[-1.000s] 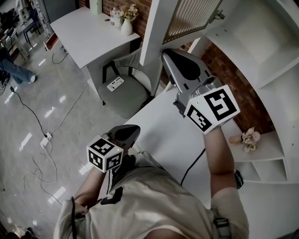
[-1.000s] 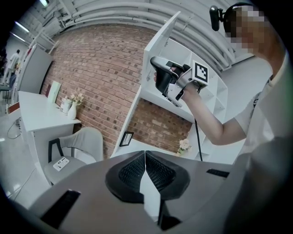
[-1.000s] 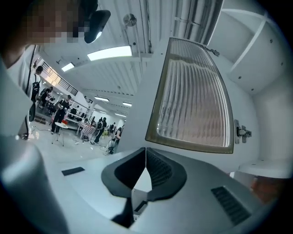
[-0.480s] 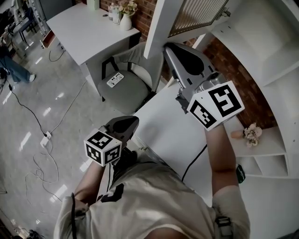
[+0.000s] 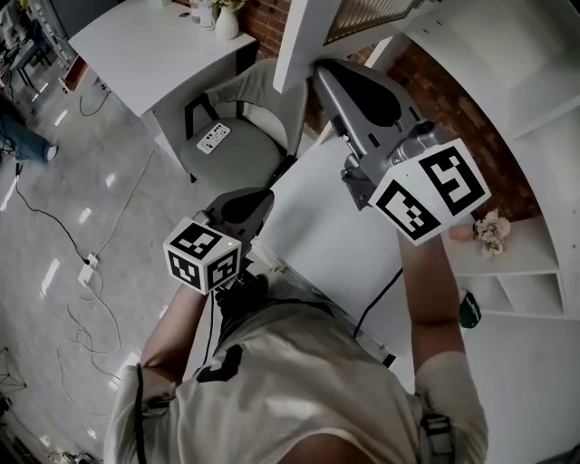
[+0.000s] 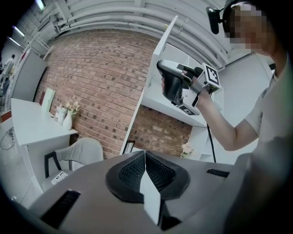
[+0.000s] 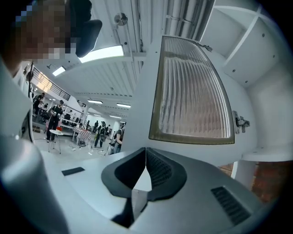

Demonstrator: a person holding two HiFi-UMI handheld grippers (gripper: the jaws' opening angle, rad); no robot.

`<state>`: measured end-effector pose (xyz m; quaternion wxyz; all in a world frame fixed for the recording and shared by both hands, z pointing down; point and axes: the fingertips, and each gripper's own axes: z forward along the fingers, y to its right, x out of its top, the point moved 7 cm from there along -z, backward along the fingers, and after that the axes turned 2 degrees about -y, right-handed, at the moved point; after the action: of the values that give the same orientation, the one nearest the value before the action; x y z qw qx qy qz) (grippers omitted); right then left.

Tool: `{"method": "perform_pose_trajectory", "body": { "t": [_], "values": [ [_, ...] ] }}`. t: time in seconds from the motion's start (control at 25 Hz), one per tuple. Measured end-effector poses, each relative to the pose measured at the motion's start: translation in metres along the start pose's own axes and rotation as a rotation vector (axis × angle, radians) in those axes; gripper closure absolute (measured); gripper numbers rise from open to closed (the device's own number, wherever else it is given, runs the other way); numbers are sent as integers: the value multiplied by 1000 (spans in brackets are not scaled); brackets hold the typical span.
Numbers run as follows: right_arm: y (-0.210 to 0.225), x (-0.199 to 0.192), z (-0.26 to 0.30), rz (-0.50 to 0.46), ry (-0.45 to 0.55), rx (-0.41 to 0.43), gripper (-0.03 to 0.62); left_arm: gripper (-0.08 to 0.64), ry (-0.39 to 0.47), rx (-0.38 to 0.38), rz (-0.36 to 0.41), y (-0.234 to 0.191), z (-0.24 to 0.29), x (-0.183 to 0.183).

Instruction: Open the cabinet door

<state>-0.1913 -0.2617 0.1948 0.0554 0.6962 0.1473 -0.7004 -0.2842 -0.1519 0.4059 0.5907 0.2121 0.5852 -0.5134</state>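
Right tool [image 7: 145, 151] first: its jaws are pressed together with nothing between them. It is raised in the upper middle of the head view, its tip close under the lower edge of the cabinet door [image 7: 190, 87]; whether it touches the white frame I cannot tell. That door stands swung out from the cabinet, its ribbed glass panel [image 5: 372, 14] filling the upper centre of the right gripper view, a metal hinge [image 7: 240, 122] at its right edge. My left tool [image 6: 144, 153] is lower, at centre left of the head view, jaws likewise closed and empty. Below both lies the white surface [image 5: 317, 236]; a grey chair [image 5: 245, 154] stands at its upper left, and pale flowers [image 5: 492, 231] sit on a shelf at the right
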Motion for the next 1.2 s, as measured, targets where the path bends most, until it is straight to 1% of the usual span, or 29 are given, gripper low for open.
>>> {"method": "perform_pose_trajectory", "body": {
  "t": [0.08, 0.2, 0.32, 0.4, 0.52, 0.6, 0.72, 0.84, 0.96, 1.04, 1.2],
  "values": [
    [-1, -3, -4, 0, -9, 1, 563, 543, -4, -16, -1, -1, 2, 0],
    [0, -13, -15, -13, -39, -22, 566, 542, -19, -29, -11, 0, 2, -4],
    [6, -23, -25, 9, -49, -53, 566, 543, -26, -44, -5, 0, 6, -3],
    [6, -31, -30, 51, -51, -43, 566, 543, -26, -50, 7, -1, 8, -3],
    [0, -41, -38, 170, -51, -8, 566, 543, -30, -60, 20, 1, 9, -5],
    [0, -44, -43, 226, -40, -11, 566, 543, -30, -76, 30, 3, 12, -3],
    [0, -50, -50, 266, -38, -24, 566, 543, -33, -92, 40, 5, 19, -1],
    [-2, -58, -55, 305, -52, -23, 566, 543, -40, -86, 43, 5, 25, -2],
    [-4, -63, -57, 293, -81, -27, 566, 543, -36, -105, 41, 8, 30, -2],
    [-5, -67, -60, 287, -91, -48, 566, 543, -45, -125, 36, 12, 32, -5],
    [0, -78, -75, 281, -105, -146, 566, 545, -88, -162, 24, 19, 36, -12]
  ]
}}
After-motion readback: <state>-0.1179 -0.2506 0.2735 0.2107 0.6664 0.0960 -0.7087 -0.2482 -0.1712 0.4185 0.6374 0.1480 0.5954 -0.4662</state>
